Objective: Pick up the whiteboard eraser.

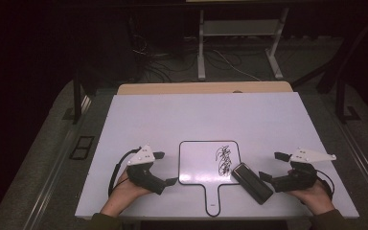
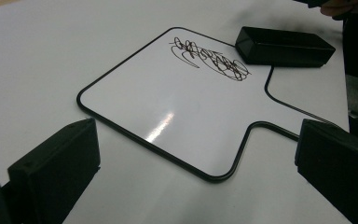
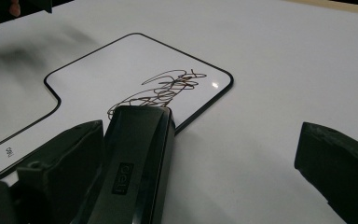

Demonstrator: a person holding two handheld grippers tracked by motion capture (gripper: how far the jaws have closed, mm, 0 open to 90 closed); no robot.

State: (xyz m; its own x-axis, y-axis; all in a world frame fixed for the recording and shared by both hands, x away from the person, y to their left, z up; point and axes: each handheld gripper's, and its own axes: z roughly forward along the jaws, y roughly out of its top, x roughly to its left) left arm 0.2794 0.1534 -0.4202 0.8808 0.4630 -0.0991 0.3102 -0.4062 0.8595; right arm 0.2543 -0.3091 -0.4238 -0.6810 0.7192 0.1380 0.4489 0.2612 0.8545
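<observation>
We are looking at a small paddle-shaped whiteboard lying flat on the white counter, its handle pointing back toward us, with a black scribble sitting near its right edge. A black eraser, a long smooth plastic block with a logo pressed into its top, is lying at the board's lower right corner, one end overlapping the rim just below the scribble. Its long axis is running diagonally, from the scribble down and right toward our right hand-held gripper, which is waiting just beside it with its jaws spread wide and nothing between them. In the right gripper view the eraser is resting close against the left jaw, pointing straight ahead at the scribble, so we are judging this hand the nearer one by far; a small sideways shift should bring the block between the jaws across its narrow width. Our left hand-held gripper is resting at the board's left edge, also released and empty, well placed to steady the glossy board, whose thin black rim and slick surface may be letting it slide under wiping.
</observation>
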